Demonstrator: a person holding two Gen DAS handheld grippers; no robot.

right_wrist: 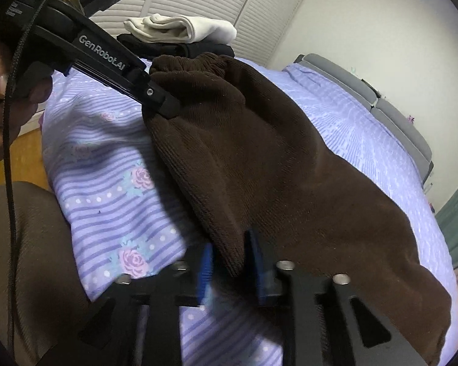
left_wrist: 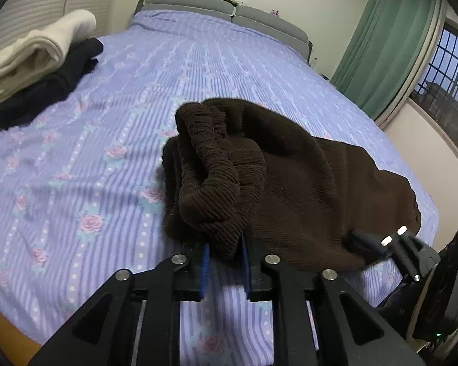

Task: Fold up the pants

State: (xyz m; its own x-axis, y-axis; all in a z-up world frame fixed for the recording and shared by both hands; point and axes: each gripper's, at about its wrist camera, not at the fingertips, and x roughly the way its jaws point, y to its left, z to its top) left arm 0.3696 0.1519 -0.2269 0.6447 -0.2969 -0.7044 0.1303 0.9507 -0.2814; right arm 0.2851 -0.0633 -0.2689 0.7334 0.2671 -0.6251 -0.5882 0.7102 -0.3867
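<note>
Dark brown corduroy pants (left_wrist: 305, 189) lie across the lilac flowered bed sheet (left_wrist: 91, 152). My left gripper (left_wrist: 224, 251) is shut on the bunched elastic waistband end of the pants, which is lifted off the sheet. My right gripper (right_wrist: 229, 259) is shut on the near edge of the pants (right_wrist: 274, 167) further along. The right gripper also shows in the left wrist view (left_wrist: 360, 239), at the pants' lower right edge. The left gripper shows in the right wrist view (right_wrist: 165, 106), gripping the waistband at upper left.
A folded cream garment (left_wrist: 36, 52) sits on folded black clothes (left_wrist: 45, 88) at the bed's far left. Grey headboard (left_wrist: 229, 12) at the back, green curtain (left_wrist: 390, 42) and window at right. Wooden floor (right_wrist: 24, 152) lies past the bed edge.
</note>
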